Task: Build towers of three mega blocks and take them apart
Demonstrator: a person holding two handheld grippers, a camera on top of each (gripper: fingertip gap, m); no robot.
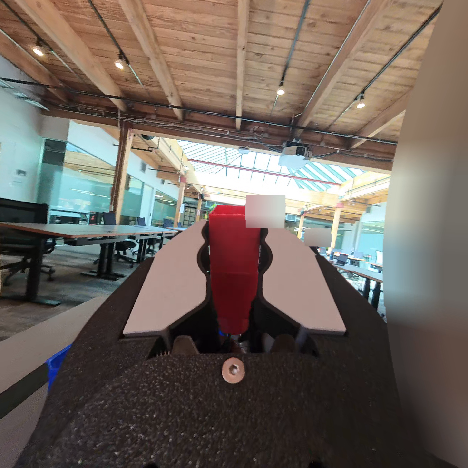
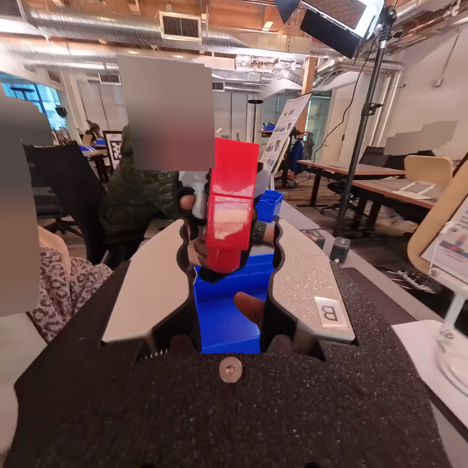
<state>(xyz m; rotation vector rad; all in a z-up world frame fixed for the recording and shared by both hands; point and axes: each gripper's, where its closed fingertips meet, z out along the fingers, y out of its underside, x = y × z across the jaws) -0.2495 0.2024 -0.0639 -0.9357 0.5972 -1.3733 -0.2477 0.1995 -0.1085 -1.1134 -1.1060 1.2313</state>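
Red mega blocks (image 1: 234, 263) clamped in the left hand-held gripper (image 1: 235, 233).
Right hand-held gripper (image 2: 229, 228) hangs open before the raised stack, above a blue bin (image 2: 228, 316).

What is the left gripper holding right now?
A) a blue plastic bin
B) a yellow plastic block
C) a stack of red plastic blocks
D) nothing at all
C: in the left wrist view the left gripper has both fingers pressed against the stack of red plastic blocks.
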